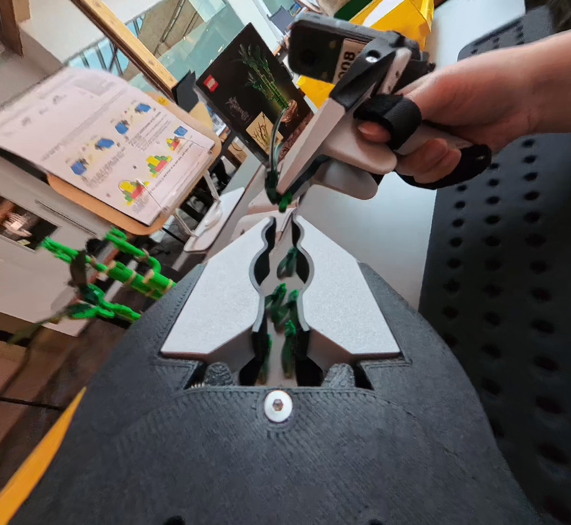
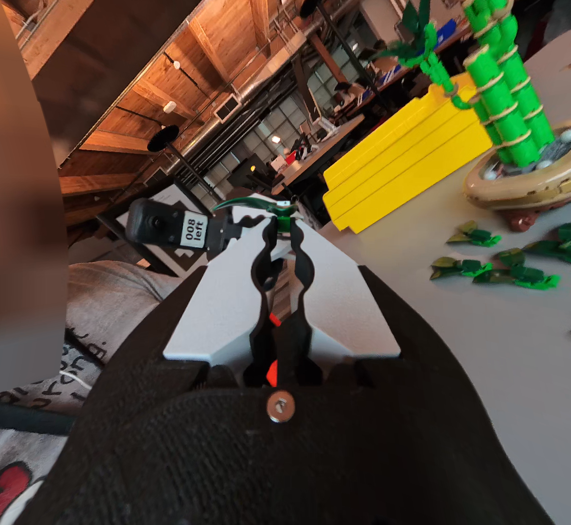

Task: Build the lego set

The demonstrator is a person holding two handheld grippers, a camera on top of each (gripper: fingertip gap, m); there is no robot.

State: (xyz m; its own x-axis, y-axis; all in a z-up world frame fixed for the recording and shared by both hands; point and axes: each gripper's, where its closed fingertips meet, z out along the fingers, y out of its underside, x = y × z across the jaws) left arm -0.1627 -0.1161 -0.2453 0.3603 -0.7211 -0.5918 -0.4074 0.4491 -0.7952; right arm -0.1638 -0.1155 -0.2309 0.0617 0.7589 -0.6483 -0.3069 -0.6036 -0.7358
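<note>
Two grippers: the right gripper [image 2: 282, 216] is pinched shut on a leaf piece [image 2: 282, 222] at frame centre; the left gripper [image 1: 285, 222], nearly closed, meets it.
Risk: the small leaf could twist or drop during handover.
Loose leaves [image 2: 494, 266]: right.
Bamboo model [image 2: 509, 108]: upper right, distant.

The left gripper [image 1: 283, 222] points at the right gripper [image 1: 282, 198], which pinches a green leaf piece [image 1: 279, 196]; bamboo model [image 1: 123, 275] lies left, below an open instruction booklet [image 1: 102, 136].

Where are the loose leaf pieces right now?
In the right wrist view, the leaf pieces lie on the grey table at right, just below the bamboo model's tan pot.
</note>
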